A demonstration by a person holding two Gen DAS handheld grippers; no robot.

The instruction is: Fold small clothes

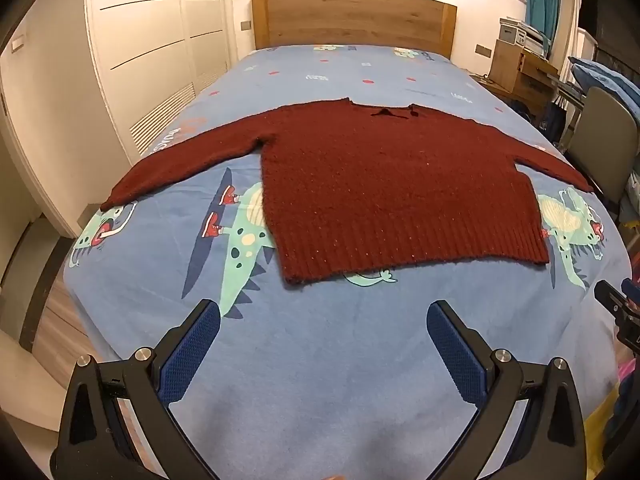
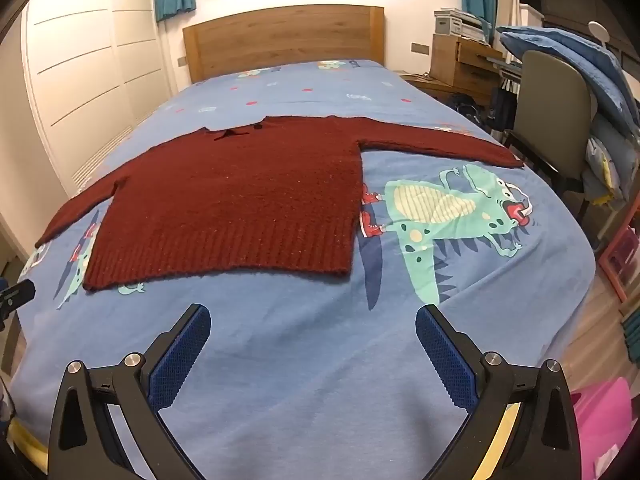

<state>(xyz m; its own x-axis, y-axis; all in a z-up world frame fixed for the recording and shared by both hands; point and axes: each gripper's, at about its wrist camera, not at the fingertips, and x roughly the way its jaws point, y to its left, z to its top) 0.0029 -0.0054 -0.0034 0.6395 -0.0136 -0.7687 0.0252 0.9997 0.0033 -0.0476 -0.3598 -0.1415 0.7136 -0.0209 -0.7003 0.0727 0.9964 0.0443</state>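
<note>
Dark red knitted sweater (image 1: 396, 196) lies flat, sleeves spread, on blue dinosaur-print bedsheet (image 1: 320, 360). Left gripper (image 1: 323, 316) and right gripper (image 2: 313, 318) hover near the hem, both spread wide and empty.

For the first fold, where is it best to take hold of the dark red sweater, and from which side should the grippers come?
Probably the two sleeve cuffs. The sweater lies flat, face up, sleeves spread wide, hem nearest. The left gripper could take the left cuff from the outer side, and the right gripper the right cuff, each sliding one finger under the loose edge. Both are open and empty.
</note>
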